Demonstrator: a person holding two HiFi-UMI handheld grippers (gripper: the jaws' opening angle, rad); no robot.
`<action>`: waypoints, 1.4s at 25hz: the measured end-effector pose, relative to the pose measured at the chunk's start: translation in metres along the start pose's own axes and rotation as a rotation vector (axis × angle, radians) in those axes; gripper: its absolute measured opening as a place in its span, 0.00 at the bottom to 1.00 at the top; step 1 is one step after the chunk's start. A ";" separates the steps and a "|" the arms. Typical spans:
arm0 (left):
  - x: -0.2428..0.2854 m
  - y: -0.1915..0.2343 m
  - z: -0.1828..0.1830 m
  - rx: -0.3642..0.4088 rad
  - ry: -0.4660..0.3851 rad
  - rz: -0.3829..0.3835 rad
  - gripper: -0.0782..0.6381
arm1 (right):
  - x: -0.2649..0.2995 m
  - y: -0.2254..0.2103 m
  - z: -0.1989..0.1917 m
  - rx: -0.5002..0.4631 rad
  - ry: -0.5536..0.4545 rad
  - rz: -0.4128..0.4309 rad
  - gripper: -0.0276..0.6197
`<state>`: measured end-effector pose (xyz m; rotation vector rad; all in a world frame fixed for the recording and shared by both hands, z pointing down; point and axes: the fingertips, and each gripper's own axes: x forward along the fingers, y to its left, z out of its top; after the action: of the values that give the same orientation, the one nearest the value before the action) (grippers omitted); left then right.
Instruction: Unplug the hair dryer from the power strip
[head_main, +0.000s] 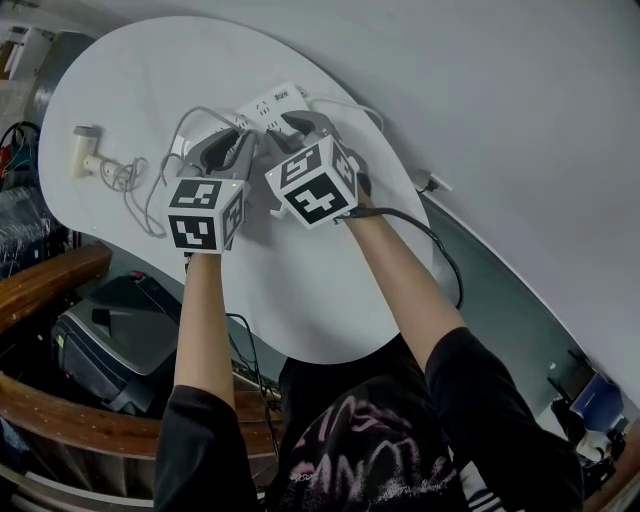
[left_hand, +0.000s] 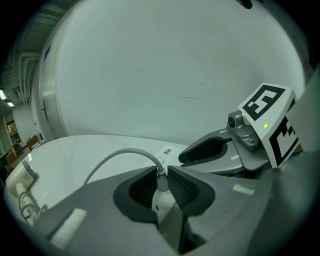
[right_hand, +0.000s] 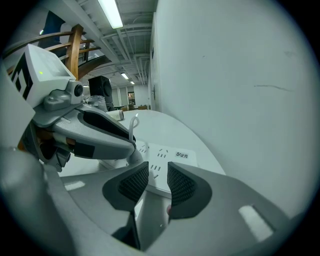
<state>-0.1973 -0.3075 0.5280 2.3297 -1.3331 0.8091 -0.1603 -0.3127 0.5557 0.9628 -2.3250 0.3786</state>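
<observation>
At the far edge of the smooth, round white table (head_main: 150, 70), by the wall, lies the flat white strip (head_main: 270, 105), sockets up. My left tongs (left_hand: 162, 175) have their ribbed dark pads closed on the neck of the white plug (left_hand: 161, 192) at the strip's left end, and its pale cord (left_hand: 120, 155) arches left to the cream dryer (head_main: 85, 150) lying well apart near the table's left rim. Just right of them, my right tongs (right_hand: 157, 180) hang over the strip with jaws a narrow gap apart, gripping nothing.
</observation>
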 end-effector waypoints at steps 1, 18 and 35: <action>0.001 0.000 0.000 0.001 0.002 -0.001 0.20 | 0.000 0.000 0.000 0.000 0.000 0.000 0.25; -0.002 0.000 0.002 -0.003 -0.002 -0.023 0.18 | 0.001 0.000 0.001 -0.015 0.019 -0.009 0.26; -0.015 0.007 0.039 0.044 -0.063 -0.013 0.18 | 0.003 0.001 0.001 -0.015 0.027 -0.011 0.25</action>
<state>-0.1976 -0.3225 0.4882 2.4141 -1.3377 0.7742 -0.1625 -0.3142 0.5568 0.9574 -2.2940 0.3675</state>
